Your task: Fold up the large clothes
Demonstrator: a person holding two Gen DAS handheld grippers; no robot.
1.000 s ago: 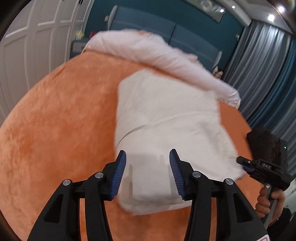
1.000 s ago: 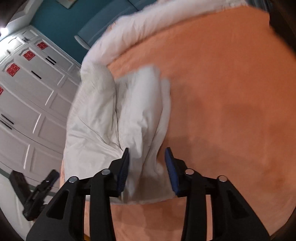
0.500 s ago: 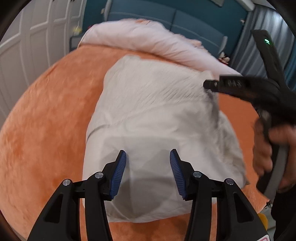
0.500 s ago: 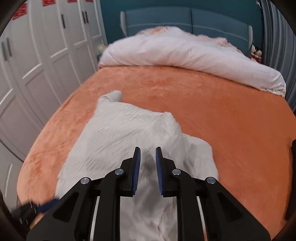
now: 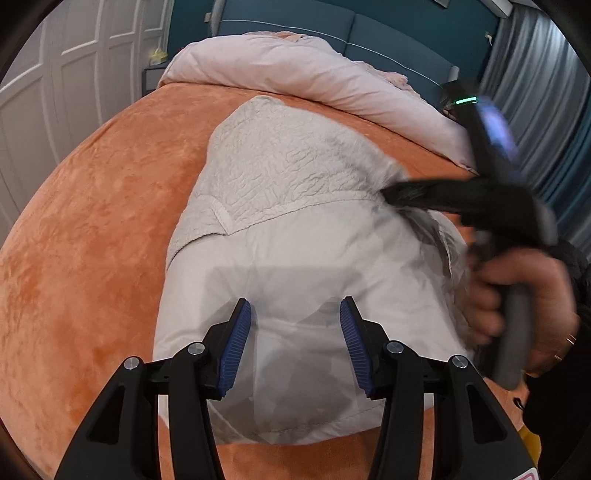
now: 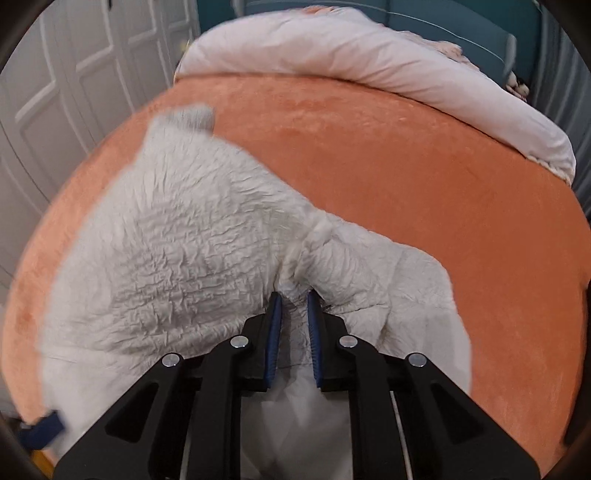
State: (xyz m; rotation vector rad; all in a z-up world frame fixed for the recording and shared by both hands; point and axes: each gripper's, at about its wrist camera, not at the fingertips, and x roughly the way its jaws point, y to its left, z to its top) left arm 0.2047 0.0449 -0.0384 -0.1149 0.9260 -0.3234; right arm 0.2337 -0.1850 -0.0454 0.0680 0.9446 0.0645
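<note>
A large white crinkled garment (image 5: 295, 206) lies partly folded on the orange bed cover (image 5: 92, 221). My left gripper (image 5: 291, 343) is open and empty, its blue pads just above the garment's smooth near end. My right gripper (image 6: 293, 314) is shut on a bunched fold of the garment (image 6: 192, 236) and lifts it off the bed. In the left wrist view the right gripper (image 5: 391, 192) reaches in from the right with its tip in the cloth, held by a hand (image 5: 517, 295).
A pale pink duvet (image 5: 314, 74) lies rolled across the head of the bed before a teal headboard (image 5: 332, 26). White wardrobe doors (image 5: 55, 92) stand on the left, grey curtains (image 5: 535, 92) on the right. The orange cover (image 6: 424, 166) stretches right of the garment.
My right gripper has closed on a fold of the garment and pulled it up and over toward the near side. My left gripper has stayed open above the near end.
</note>
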